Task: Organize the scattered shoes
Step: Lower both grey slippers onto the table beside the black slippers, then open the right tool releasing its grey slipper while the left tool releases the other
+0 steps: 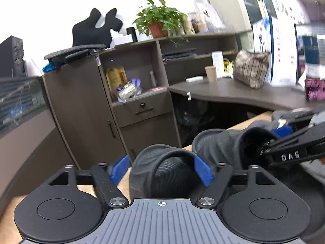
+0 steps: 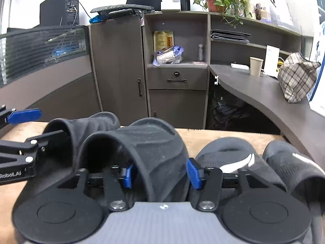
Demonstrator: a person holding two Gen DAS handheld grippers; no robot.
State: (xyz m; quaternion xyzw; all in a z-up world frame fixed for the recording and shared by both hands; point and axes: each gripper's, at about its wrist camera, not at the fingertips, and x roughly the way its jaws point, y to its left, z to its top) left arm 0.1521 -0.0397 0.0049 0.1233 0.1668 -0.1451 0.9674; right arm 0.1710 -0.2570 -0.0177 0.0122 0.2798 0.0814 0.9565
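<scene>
Both slides sit on the tan table. My left gripper is spread wide around the left slide, pads not quite pinching it. My right gripper is clamped on the strap edge of the right slide, sneakers just right of it.

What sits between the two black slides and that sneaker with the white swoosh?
Only bare table top, in the right wrist view: a strip of tan surface separates the right slide, gripped by the right gripper, from the sneaker.
</scene>
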